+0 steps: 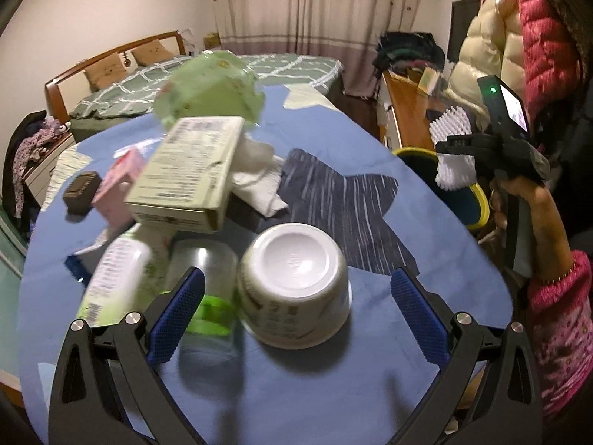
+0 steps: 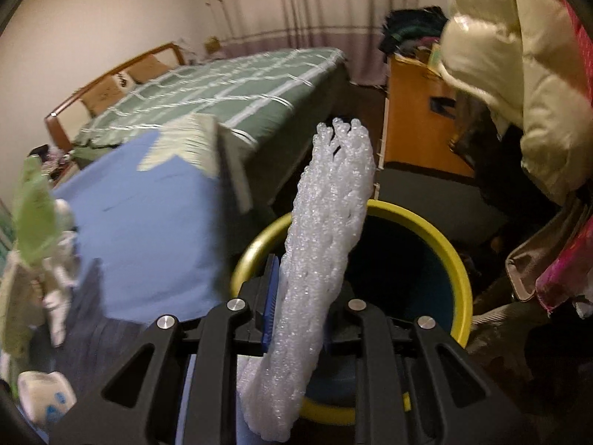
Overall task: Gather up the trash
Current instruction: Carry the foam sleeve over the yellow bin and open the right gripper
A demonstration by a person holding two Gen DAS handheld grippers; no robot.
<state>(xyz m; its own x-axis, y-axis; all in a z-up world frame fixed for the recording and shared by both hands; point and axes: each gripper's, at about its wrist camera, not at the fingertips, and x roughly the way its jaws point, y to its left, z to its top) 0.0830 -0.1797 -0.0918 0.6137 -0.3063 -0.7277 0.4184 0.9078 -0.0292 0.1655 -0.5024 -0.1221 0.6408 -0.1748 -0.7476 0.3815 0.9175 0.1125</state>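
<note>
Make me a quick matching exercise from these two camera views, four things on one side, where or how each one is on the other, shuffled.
Things:
1. white foam net
2. paper bowl
3. yellow-rimmed bin
4. left tongs

States:
A. upside down on the blue cloth
B. open, empty
C. clamped in the right tongs
D. on the floor beside the table

Pairs: 1-C, 2-A, 3-D, 4-B

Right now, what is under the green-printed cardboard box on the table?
The cardboard box rests tilted on a white labelled bottle and a clear bottle. What lies deeper beneath it on the blue tablecloth is covered.
</note>
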